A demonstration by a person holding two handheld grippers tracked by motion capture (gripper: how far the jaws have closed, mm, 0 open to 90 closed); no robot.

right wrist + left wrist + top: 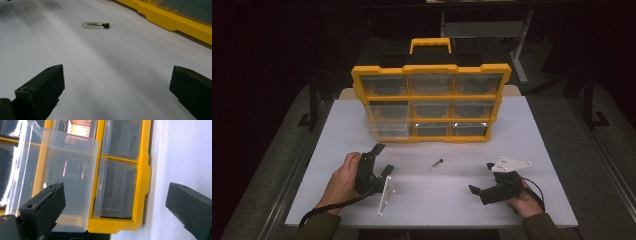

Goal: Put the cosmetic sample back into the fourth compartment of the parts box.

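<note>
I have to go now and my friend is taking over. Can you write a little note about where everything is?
Left gripper: open, nothing held, near the pulled-out clear drawer.
Right gripper: open, nothing held, resting on the table.
Small vial lies on the table between the grippers, in front of the yellow organizer.
Done: bottom-left drawer is pulled out.
Left, probably: pick up the vial, drop it in the drawer, push the drawer shut.

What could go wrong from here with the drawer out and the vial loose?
1. The clear drawer juts from the yellow organizer; the open left gripper beside it could knock it out.
2. The small vial lies loose on the table; it may roll when the open right gripper reaches.
</note>
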